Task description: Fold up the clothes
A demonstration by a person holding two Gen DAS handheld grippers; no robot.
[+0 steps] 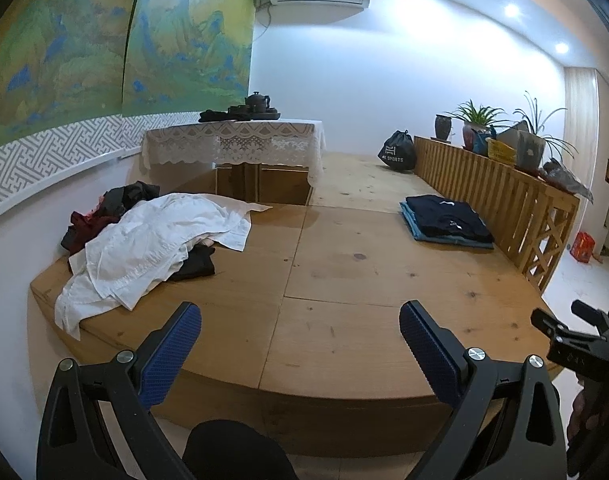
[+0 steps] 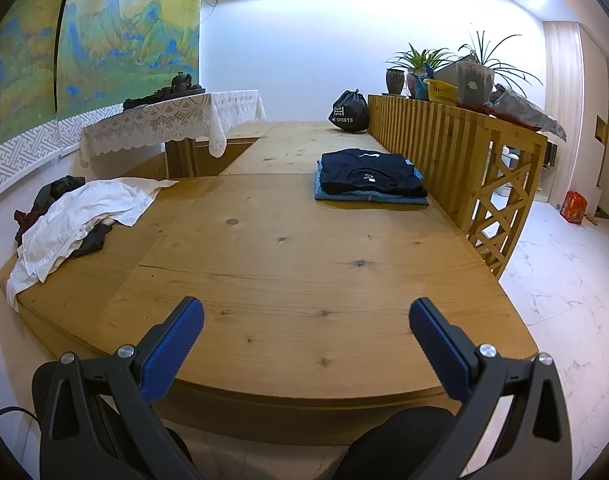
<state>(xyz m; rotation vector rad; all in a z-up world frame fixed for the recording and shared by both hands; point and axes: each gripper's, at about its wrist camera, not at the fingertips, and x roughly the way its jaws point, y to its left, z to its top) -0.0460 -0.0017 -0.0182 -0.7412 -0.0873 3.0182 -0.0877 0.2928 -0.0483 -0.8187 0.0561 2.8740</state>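
Note:
A loose pile of unfolded clothes lies at the left of the wooden platform (image 1: 344, 280), topped by a crumpled white shirt (image 1: 152, 244) (image 2: 80, 216) over dark and red garments (image 1: 104, 216). At the right, beside the slatted railing, a folded stack (image 1: 446, 222) (image 2: 370, 180) has a navy shirt on top of a blue garment. My left gripper (image 1: 300, 320) hovers open over the platform's near edge, holding nothing. My right gripper (image 2: 306, 316) is likewise open and empty above the near edge. Both are well short of the clothes.
A low table with a lace cloth (image 1: 232, 140) and a tea set stands at the back. A black sports bag (image 1: 398, 150) sits by the wooden railing (image 1: 484, 184), which carries potted plants (image 1: 478, 120). White tiled floor (image 2: 564, 272) lies to the right. The other gripper's body (image 1: 576, 340) shows at the right edge.

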